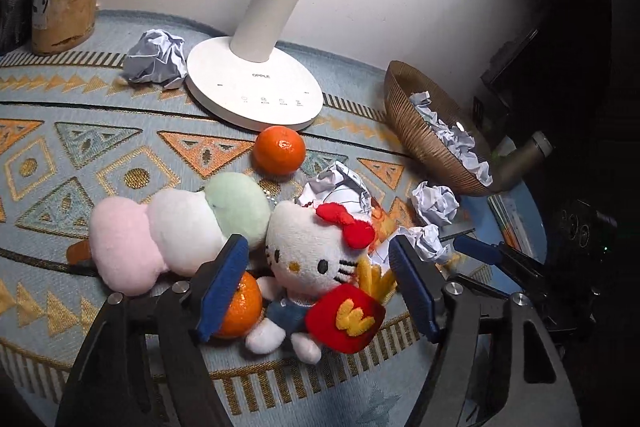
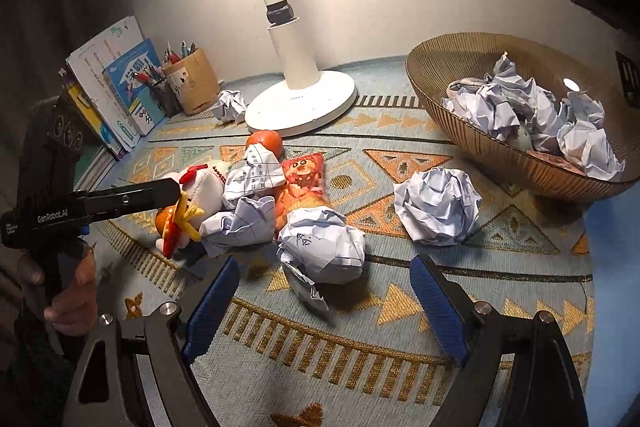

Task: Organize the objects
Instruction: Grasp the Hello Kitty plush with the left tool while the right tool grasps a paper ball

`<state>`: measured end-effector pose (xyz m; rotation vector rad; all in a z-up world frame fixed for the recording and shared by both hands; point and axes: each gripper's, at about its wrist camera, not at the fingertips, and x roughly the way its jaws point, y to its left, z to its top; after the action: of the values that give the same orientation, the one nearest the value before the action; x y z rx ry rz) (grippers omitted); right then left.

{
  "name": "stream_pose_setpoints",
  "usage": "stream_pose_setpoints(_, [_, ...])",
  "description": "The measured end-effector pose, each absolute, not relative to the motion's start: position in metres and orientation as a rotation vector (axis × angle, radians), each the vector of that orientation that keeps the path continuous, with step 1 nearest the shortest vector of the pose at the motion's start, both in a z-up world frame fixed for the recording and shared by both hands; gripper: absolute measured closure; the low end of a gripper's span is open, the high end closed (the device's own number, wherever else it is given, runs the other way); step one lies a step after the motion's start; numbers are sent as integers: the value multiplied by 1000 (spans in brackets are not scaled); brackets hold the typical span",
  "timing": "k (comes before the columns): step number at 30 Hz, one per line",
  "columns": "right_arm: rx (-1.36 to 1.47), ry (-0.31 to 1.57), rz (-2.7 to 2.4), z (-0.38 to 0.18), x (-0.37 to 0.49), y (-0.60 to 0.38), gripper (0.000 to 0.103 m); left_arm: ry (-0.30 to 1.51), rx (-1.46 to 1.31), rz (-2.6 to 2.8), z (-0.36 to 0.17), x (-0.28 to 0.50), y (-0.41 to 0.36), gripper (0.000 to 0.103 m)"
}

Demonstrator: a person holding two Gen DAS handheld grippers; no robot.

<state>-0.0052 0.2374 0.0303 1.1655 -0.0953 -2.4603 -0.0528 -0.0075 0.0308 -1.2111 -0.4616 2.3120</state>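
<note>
While the Hello Kitty plush is lying at the tablecloth's near edge, beside a tangerine, the left gripper is straddling it, half-open, pads not pressing. Likely light and soft; take its head. The right gripper is hanging wide, empty, before a crumpled paper ball.

Woven patterned blue-and-orange tablecloth, matt, rough. Fuzzy white cat plush toy. Crumpled white paper balls. Glossy smooth white plastic lamp base. Ribbed golden bowl. Shiny orange tangerine. Blue ridged gripper pads.
</note>
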Motion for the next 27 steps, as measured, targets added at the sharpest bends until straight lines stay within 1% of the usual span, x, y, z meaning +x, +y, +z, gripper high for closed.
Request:
stream_pose_setpoints(3, [1170,-105,-2438,25,-11,237,20,-443,-1235,2267,25,-61,2,33])
stream_pose_setpoints(5, [1179,-99,-2431,21,-15,234,21,-383,-1248,2266,21,-61,11,33])
stream_pose_setpoints(7, [1182,-99,-2412,18,-17,231,29,-331,-1243,2279,22,-58,19,34])
stream_pose_setpoints(8, [1183,-97,-2398,17,-17,229,36,-325,-1241,2283,22,-57,20,42])
stream_pose_setpoints(9, [1185,-88,-2392,15,-17,227,43,-328,-1239,2283,22,-58,20,47])
stream_pose_setpoints(10, [1187,-75,-2397,14,-17,225,47,-336,-1236,2284,22,-58,19,48])
stream_pose_setpoints(11, [1187,-66,-2397,13,-17,223,57,-349,-1230,2282,22,-58,16,49])
stream_pose_setpoints(13, [1164,-75,-2408,16,-14,225,61,-398,-1214,2260,24,-56,11,50])
stream_pose_setpoints(14, [1145,-87,-2414,20,-11,228,63,-421,-1192,2256,29,-55,8,50])
stream_pose_setpoints(18, [1071,-123,-2455,49,3,241,63,-466,-1114,2299,64,-35,0,50])
stream_pose_setpoints(22, [1069,-90,-2500,76,27,251,63,-460,-1164,2401,100,4,-9,50])
stream_pose_setpoints(25, [1190,-26,-2525,78,42,256,62,-424,-1274,2457,98,37,-11,50])
stream_pose_setpoints(27, [1306,-27,-2504,68,47,263,62,-365,-1351,2510,81,55,-6,50])
